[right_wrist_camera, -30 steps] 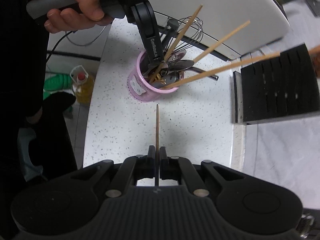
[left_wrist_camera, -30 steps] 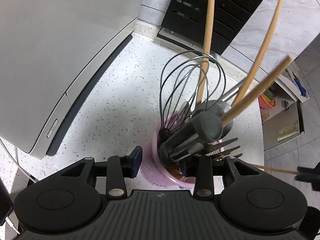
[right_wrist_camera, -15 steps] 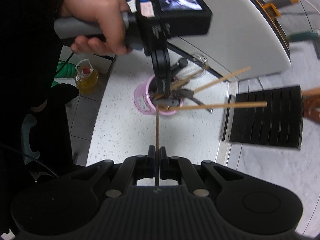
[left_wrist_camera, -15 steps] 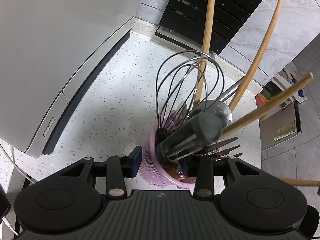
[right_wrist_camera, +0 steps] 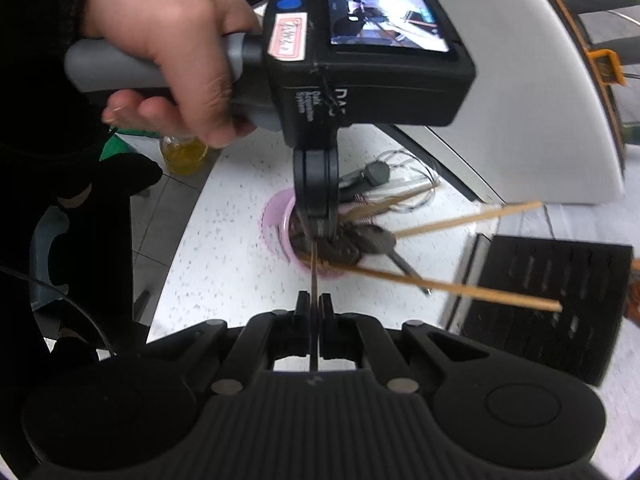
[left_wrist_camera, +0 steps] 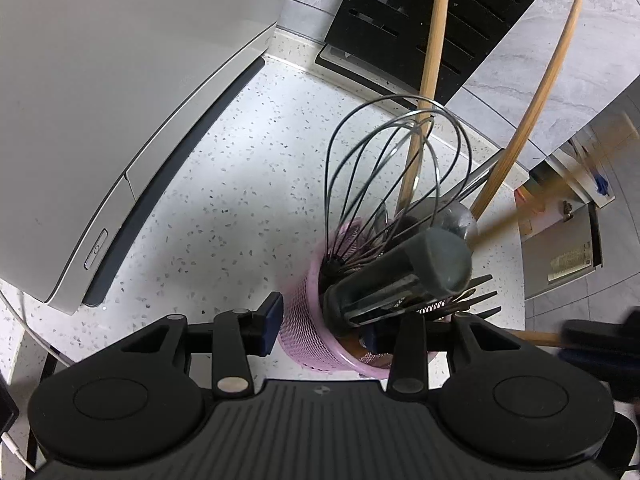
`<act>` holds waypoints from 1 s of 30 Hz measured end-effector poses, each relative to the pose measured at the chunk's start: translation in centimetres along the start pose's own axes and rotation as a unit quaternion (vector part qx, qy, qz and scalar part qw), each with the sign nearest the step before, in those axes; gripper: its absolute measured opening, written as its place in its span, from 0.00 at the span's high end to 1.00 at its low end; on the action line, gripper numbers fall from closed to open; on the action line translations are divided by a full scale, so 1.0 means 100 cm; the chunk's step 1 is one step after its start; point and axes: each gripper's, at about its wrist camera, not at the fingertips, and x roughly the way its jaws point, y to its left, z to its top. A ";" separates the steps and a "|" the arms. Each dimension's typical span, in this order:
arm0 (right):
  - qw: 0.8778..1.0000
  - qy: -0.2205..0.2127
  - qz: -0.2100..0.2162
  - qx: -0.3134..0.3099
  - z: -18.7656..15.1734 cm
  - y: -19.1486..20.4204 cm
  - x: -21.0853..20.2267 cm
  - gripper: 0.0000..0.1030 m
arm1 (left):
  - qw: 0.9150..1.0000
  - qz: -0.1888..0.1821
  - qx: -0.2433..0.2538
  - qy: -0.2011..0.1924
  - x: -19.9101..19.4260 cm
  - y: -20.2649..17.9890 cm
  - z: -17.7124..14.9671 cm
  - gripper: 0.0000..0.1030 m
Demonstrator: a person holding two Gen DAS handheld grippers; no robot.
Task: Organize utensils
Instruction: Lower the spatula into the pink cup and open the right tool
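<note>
The right gripper (right_wrist_camera: 315, 306) is clamped tight on 1 thin wooden chopstick (right_wrist_camera: 314, 268), whose far tip reaches the rim of the pink mesh holder (right_wrist_camera: 276, 220) just ahead of it on the speckled white bench (right_wrist_camera: 224, 264). The left gripper (left_wrist_camera: 326, 320), held by a hand (right_wrist_camera: 168, 40), is partly open around that holder, 1 pad outside its wall and the other hidden among the utensils, so I cannot tell if it grips. Inside the holder stand a wire whisk (left_wrist_camera: 384, 168), a grey-handled tool (left_wrist_camera: 440, 264) and 2 wooden sticks (left_wrist_camera: 430, 52). Beyond it sits a black slotted block (left_wrist_camera: 432, 12).
</note>
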 end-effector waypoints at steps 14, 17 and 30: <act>0.990 -0.109 -0.045 -0.072 -0.013 -0.001 0.054 0.94 | 1.000 0.000 -0.004 0.006 0.002 0.002 -0.001 0.55; 0.990 -0.129 -0.034 -0.039 -0.022 -0.006 0.040 0.78 | 1.000 0.001 -0.004 0.003 0.002 0.001 -0.001 0.55; 0.940 -0.201 0.034 0.274 -0.103 -0.031 -0.003 0.71 | 1.000 0.006 0.005 0.002 -0.001 0.001 -0.004 0.55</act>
